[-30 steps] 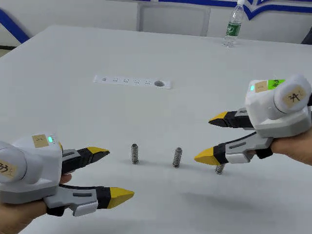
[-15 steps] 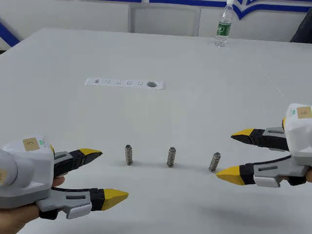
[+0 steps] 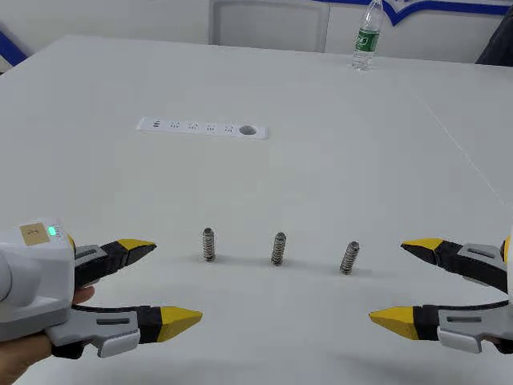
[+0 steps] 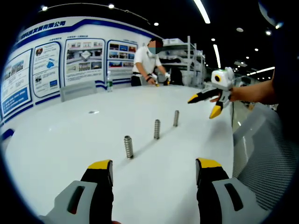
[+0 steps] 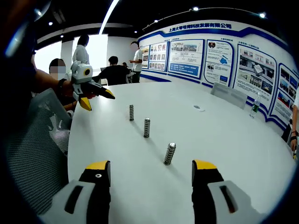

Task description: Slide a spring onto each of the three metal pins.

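Three metal pins stand in a row on the white table, each wearing a spring: the left spring (image 3: 208, 245), the middle spring (image 3: 278, 249) and the right spring (image 3: 349, 257). My left gripper (image 3: 163, 280) is open at the lower left, a short way left of the row. At the lower right my right gripper (image 3: 413, 281) is open, well clear of the right spring. The left gripper view shows the row, nearest spring (image 4: 128, 146) first, beyond my open left gripper (image 4: 154, 169), with the right gripper (image 4: 203, 105) far off. The right gripper view has the nearest spring (image 5: 169, 153) ahead of my open right gripper (image 5: 150, 169).
A white power strip (image 3: 201, 127) lies on the table beyond the springs. A plastic water bottle (image 3: 365, 38) stands at the far edge beside a chair back (image 3: 268, 24). Mesh chairs (image 4: 266, 154) sit along the near edge, and people stand in the background.
My right gripper has drawn back from the right spring, down and to the right, still open. The left gripper stays open at the lower left. The camera has tilted.
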Tool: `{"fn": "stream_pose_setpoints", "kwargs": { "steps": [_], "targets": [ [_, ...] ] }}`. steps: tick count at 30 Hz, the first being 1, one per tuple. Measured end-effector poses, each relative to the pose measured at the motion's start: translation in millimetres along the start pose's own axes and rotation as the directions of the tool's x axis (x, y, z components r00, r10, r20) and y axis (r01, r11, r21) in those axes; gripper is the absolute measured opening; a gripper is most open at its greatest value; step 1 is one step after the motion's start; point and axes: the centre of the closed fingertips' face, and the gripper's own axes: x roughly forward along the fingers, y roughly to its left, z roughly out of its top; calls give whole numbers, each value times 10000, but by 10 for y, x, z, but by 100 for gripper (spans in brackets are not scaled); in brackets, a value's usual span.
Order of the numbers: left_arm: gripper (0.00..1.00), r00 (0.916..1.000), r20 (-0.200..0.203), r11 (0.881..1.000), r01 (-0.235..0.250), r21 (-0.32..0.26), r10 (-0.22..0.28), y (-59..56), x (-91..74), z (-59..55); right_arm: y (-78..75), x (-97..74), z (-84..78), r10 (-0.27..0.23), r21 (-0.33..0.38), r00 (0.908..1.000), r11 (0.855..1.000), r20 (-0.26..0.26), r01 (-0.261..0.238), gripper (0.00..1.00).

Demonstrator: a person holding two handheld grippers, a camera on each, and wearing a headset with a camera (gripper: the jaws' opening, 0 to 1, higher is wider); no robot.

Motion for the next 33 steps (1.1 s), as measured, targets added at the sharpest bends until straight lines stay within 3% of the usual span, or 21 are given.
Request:
{"fn": "stream_pose_setpoints", "kwargs": {
  "steps": [10,18,33],
  "targets": [
    [75,9997,80,9997,-209,-118,210,29,7,-37,-32,-10,50,-517,594,9966,9971,643,479,74],
    [76,9999,-23,9999,-114,-98,113,8,19,-91,-13,-15,68,-441,546,9976,9977,533,412,74],
    [76,9999,35,9998,-150,-110,150,13,12,-76,-22,-31,75,-513,632,9973,9968,518,480,74]
  ]
}}
